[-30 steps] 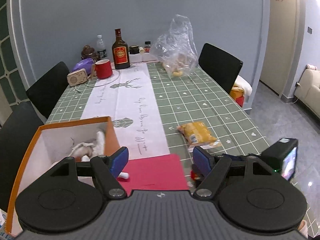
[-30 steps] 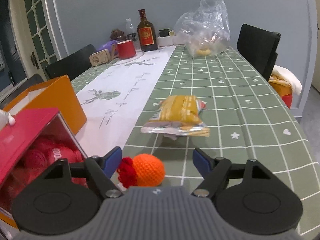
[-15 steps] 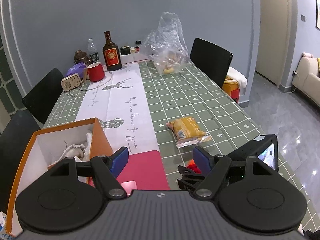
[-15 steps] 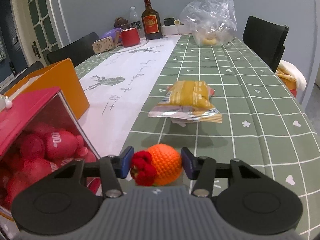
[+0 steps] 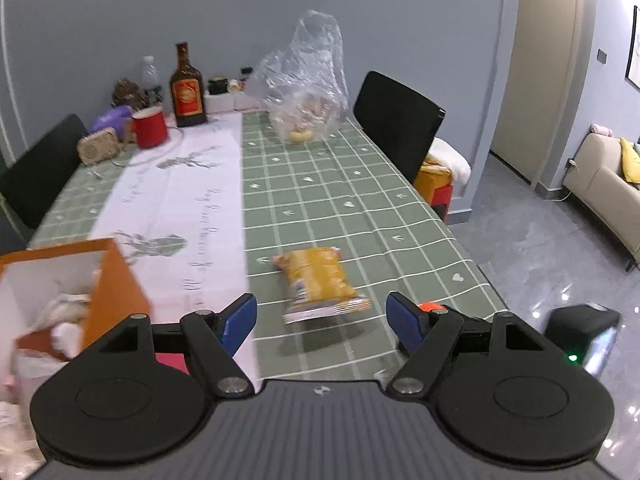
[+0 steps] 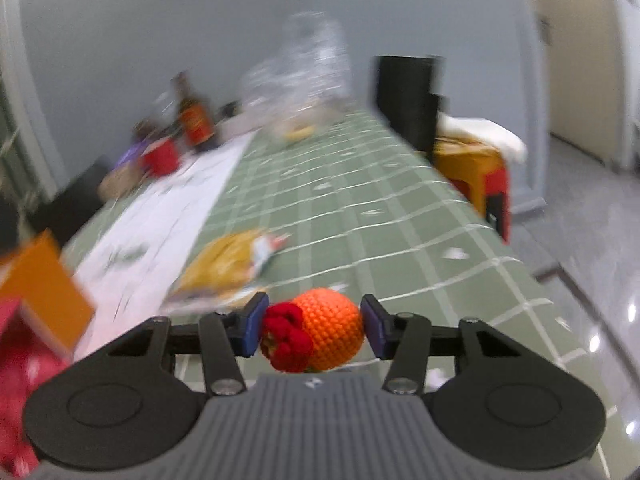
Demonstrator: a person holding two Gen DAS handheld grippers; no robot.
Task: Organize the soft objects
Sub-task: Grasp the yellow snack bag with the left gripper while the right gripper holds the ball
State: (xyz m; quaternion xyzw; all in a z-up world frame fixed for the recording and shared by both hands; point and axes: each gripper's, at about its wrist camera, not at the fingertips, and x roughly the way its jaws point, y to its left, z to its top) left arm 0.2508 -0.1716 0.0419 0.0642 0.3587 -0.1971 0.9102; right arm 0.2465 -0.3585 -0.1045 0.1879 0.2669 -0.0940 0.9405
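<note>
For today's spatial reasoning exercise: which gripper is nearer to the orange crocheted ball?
Right. The right gripper has the orange crocheted ball clamped between its pads; the left gripper is open beside it, aimed at the yellow snack packet.

At the far end of the surface, under its green checked cloth, a dark liquor bottle with a red label stands against the grey wall. A red mug sits just left of it, and a small beige radio-like box lies further left. A clear water bottle stands behind the mug. A white runner printed with deer and script lies along the cloth. A black chair stands at the right side, with a white cloth over an orange and red stool beside it. Another black chair stands on the left. A beige sofa with a yellow cushion sits across the glossy grey floor.
</note>
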